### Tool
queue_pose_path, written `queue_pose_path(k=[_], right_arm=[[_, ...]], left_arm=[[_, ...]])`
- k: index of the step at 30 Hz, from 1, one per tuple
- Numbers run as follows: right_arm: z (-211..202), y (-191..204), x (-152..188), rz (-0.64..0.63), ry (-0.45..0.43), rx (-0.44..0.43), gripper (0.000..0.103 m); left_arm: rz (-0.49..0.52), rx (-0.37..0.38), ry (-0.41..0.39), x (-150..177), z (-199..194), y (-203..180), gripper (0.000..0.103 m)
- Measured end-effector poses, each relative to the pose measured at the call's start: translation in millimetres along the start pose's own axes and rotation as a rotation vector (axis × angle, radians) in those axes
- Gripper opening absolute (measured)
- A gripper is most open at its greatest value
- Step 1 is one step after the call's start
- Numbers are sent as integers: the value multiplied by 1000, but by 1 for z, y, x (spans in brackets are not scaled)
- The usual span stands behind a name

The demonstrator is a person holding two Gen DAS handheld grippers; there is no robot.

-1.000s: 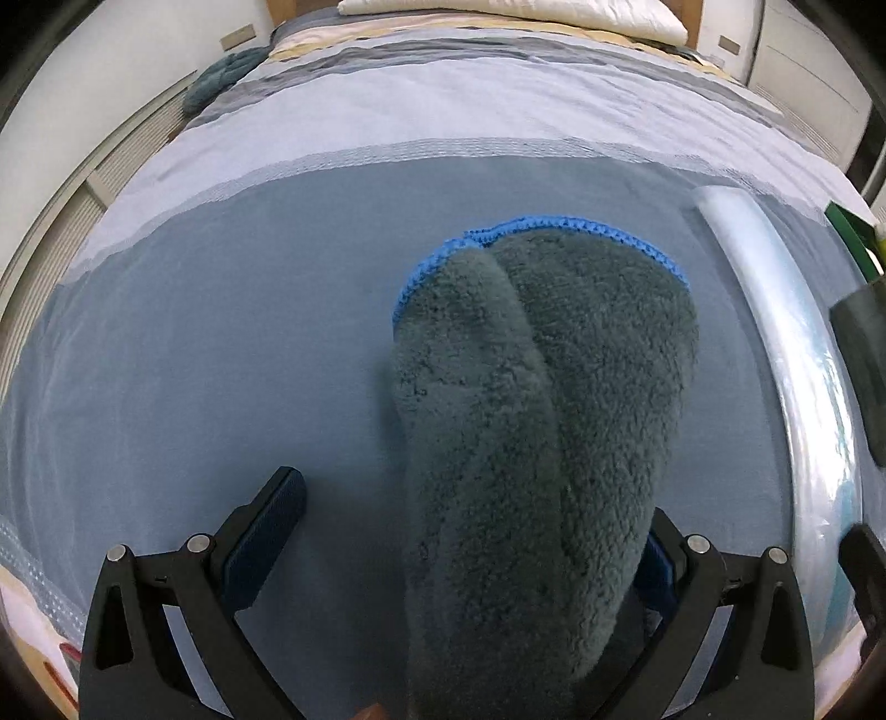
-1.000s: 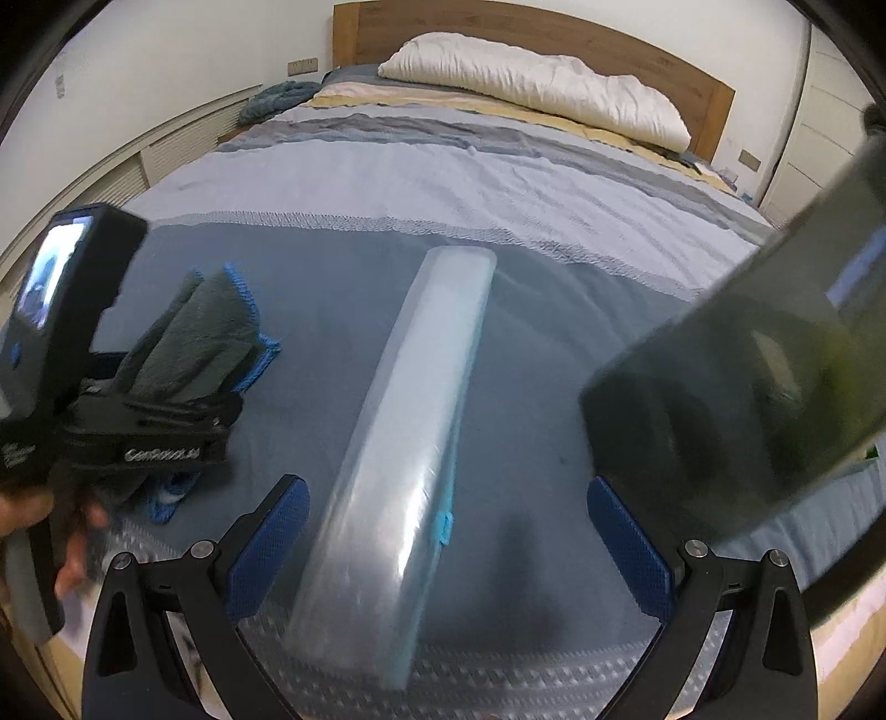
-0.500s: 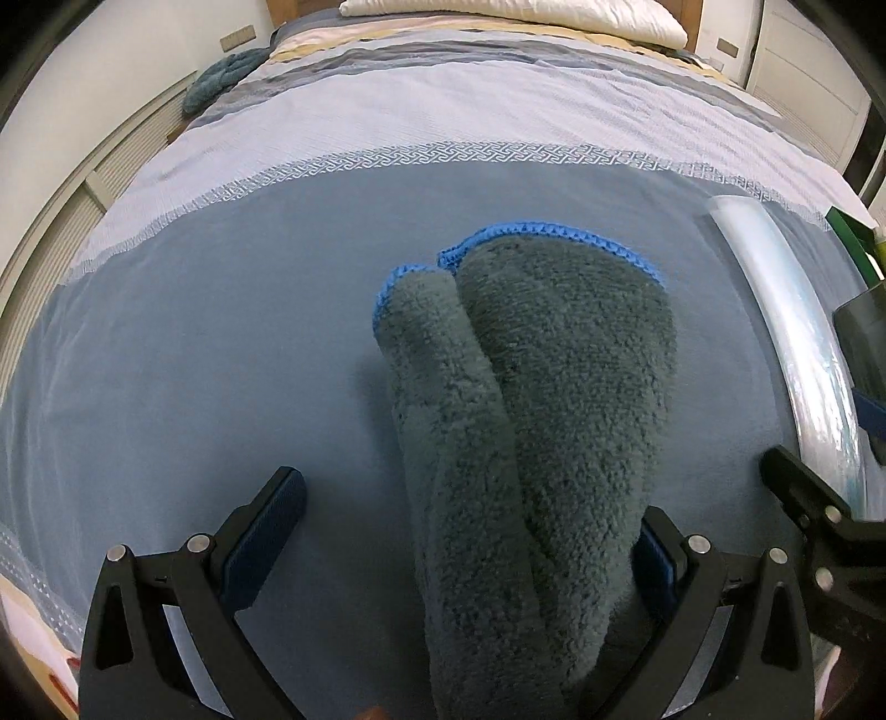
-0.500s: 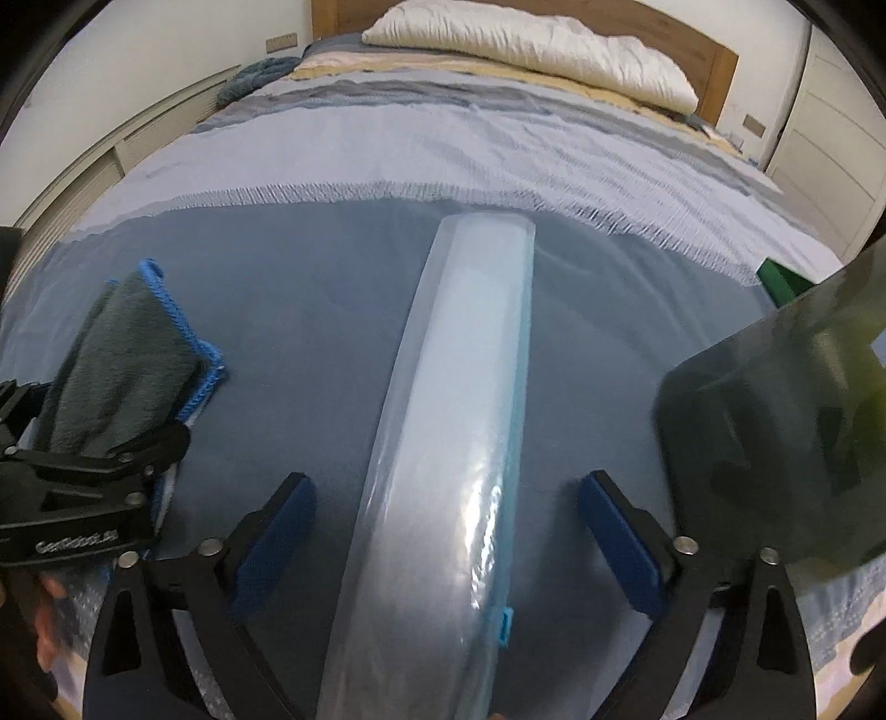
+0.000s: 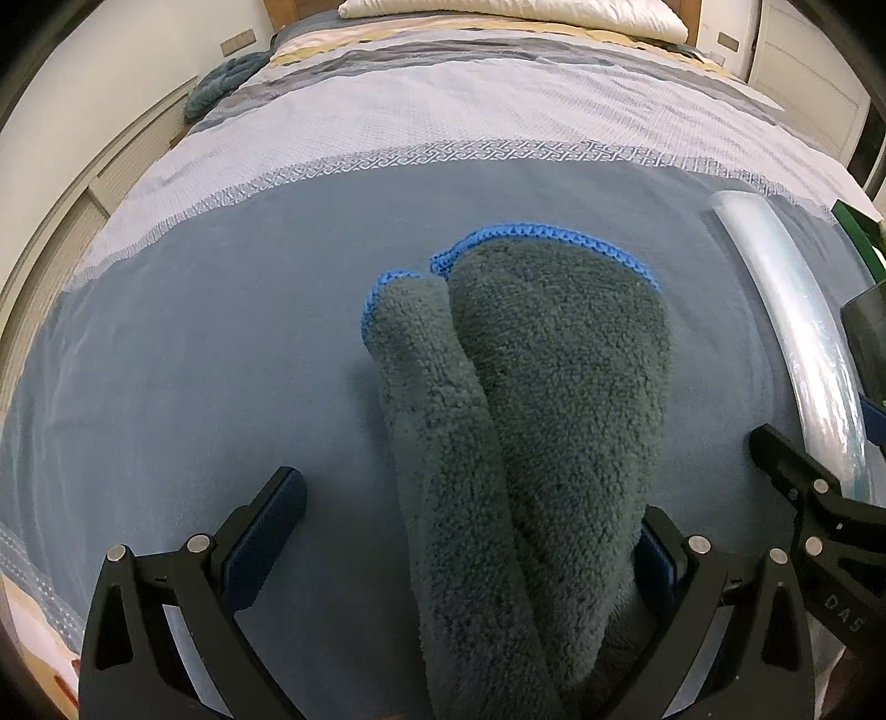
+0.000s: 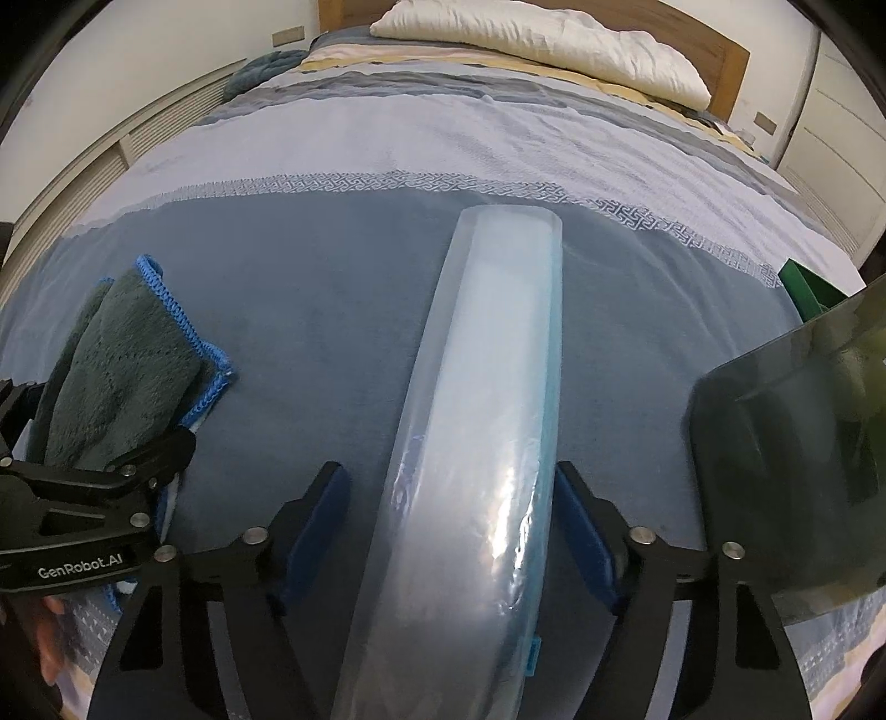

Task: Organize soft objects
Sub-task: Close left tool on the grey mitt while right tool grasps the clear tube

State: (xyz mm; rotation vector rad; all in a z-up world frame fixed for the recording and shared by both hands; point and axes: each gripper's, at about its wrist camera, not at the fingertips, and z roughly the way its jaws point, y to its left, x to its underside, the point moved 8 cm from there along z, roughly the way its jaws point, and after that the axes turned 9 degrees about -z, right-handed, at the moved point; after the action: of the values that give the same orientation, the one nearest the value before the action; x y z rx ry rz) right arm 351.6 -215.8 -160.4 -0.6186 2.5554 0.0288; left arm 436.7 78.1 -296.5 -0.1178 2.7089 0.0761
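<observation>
**A:** On the bed's blue blanket [image 6: 310, 310], what is each tool doing?

**B:** The right tool [image 6: 451, 531] straddles a long zip bag [image 6: 493, 387] of clear plastic that lies lengthwise away from the camera. Its jaws are closing, with the bag between them; the right pad looks to be at the bag's edge, the left pad has a gap, so no grip yet. The left tool [image 5: 459, 545] stands wide open around a folded grey towel [image 5: 531, 399] with blue stitched trim. The towel rests against its right pad, and the left pad is clear of it.

**B:** How far along would you judge it?

**A:** Early to middle. The towel is folded but lies outside the bag, just to its left, and nothing soft shows inside the plastic. Gripping the bag, opening it and loading the towel all appear to be left.

**A:** Room to move?

**B:** Plenty toward the pillow [image 6: 542, 44], where the bedspread is bare. It is tighter near the camera: the foot edge of the bed is close under both tools, a dark translucent bin [image 6: 792, 465] stands just right of the right tool, with something green [image 6: 803, 288] behind it, and the two tools are near each other.
</observation>
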Motion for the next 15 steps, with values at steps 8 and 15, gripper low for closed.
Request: queue_pose_path(k=[8, 15], right_arm=[[-7, 3, 4, -19, -7, 5, 49], [-9, 4, 5, -25, -16, 0, 45]], left_arm=[[-1, -12, -9, 0, -1, -4, 102], [3, -22, -14, -1, 0, -6, 101]])
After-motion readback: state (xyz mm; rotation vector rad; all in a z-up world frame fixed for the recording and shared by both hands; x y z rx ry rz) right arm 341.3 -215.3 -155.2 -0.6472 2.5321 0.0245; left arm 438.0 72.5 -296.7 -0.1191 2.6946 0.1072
